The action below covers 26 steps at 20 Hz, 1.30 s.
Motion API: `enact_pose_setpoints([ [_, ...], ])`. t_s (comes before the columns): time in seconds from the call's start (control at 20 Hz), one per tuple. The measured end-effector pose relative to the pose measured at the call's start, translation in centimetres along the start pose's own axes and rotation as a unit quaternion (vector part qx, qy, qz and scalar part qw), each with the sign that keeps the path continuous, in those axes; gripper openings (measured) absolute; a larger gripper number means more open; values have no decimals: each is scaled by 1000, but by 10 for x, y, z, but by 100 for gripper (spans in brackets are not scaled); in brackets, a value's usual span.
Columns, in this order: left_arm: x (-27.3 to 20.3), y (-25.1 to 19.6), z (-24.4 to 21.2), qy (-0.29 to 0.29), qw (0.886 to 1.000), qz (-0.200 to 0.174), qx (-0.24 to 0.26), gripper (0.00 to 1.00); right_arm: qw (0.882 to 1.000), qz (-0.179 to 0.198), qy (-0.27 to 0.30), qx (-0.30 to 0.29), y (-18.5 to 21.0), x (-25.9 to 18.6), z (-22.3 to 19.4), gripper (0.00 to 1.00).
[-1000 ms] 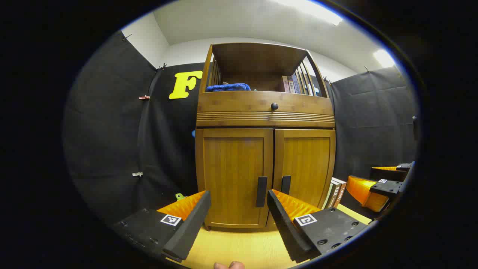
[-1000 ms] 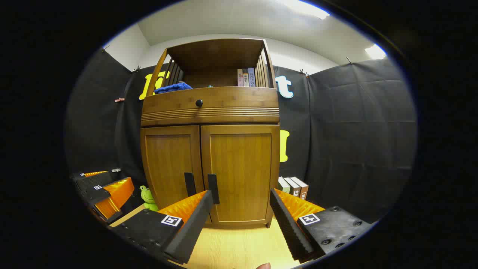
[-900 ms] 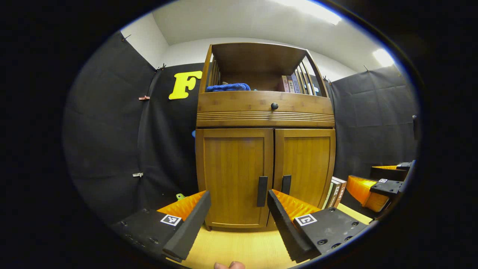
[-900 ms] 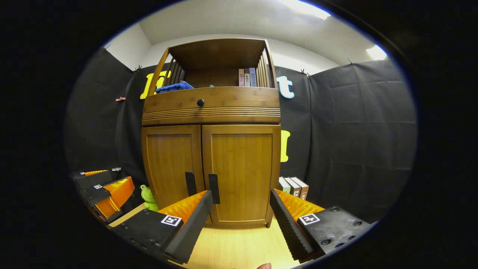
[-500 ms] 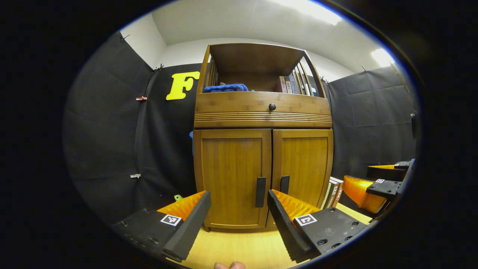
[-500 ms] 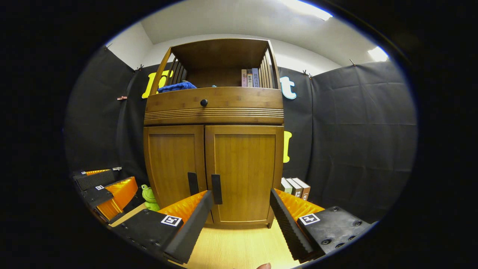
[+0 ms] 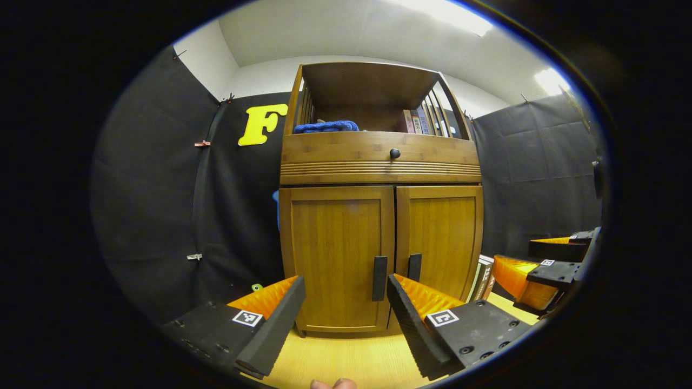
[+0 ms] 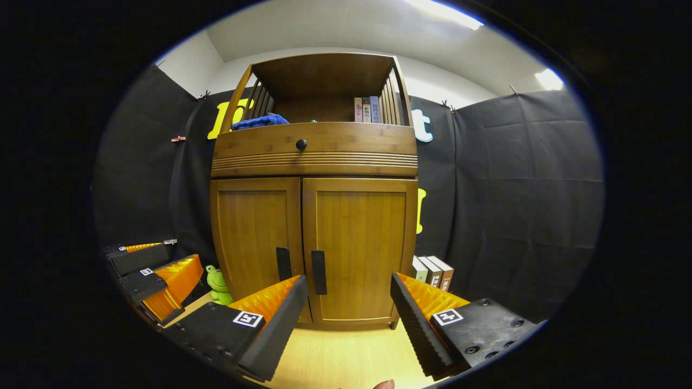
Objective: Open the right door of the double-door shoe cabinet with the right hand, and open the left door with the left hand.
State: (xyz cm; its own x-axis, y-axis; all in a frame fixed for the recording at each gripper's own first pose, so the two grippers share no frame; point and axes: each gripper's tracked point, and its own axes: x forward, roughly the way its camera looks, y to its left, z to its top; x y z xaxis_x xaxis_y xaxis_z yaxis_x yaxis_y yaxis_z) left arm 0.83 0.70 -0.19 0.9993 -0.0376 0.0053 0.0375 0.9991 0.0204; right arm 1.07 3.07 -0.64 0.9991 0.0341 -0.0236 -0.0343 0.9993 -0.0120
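The shoe cabinet (image 7: 381,216) stands upright on the pale wooden floor (image 7: 351,359) against the black cloth wall, with both of its 2 lower doors closed flush.

In the left gripper view, the left gripper (image 7: 346,319) has its 2 fingers spread wide apart with nothing between them. The left door (image 7: 336,254) fills the gap above the fingers, and its dark vertical handle (image 7: 379,278) sits just inside the right-hand finger, above the fingertip and apart from it. The right door (image 7: 440,237) lies beyond that finger, and its own handle (image 7: 414,267) rises just above the finger's upper edge. Far off at the right edge, the right gripper (image 7: 532,270) appears, well apart from the cabinet.

In the right gripper view, the right gripper (image 8: 348,319) is likewise spread open and empty. The right door (image 8: 357,248) lies between and above its fingers, with its handle (image 8: 319,272) just above the left-hand fingertip, not touching. The left door's handle (image 8: 283,263) stands just beside it across the seam. The left gripper (image 8: 157,275) shows low at the left, near a green frog toy (image 8: 218,285).

A drawer front with a round knob (image 8: 301,144) sits above the doors. The open shelf on top holds a blue cloth (image 8: 259,121) and a few books (image 8: 367,109). More books (image 8: 432,270) stand on the floor right of the cabinet.
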Motion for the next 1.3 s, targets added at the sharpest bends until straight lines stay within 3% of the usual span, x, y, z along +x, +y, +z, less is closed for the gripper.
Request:
enact_pose_setpoints([
  [0.6, -9, 27, -14, 10, 1000, 10, 7, 95, 998, 53, 8, 35, 46, 120, -27, 100],
  [0.9, -14, 44, -23, 16, 1000, 24, 6, 95, 997, 52, 39, 42, 59, 183, -62, 98],
  [1.1, -18, 50, -27, 21, 999, 32, 4, 95, 996, 43, 61, 45, 60, 209, -89, 84],
  [1.15, -18, 51, -26, 21, 999, 34, 2, 95, 996, 41, 63, 51, 62, 215, -94, 75],
  [1.3, -17, 53, -28, 20, 999, 32, -8, 95, 996, 23, 72, 47, 62, 226, -104, 69],
])
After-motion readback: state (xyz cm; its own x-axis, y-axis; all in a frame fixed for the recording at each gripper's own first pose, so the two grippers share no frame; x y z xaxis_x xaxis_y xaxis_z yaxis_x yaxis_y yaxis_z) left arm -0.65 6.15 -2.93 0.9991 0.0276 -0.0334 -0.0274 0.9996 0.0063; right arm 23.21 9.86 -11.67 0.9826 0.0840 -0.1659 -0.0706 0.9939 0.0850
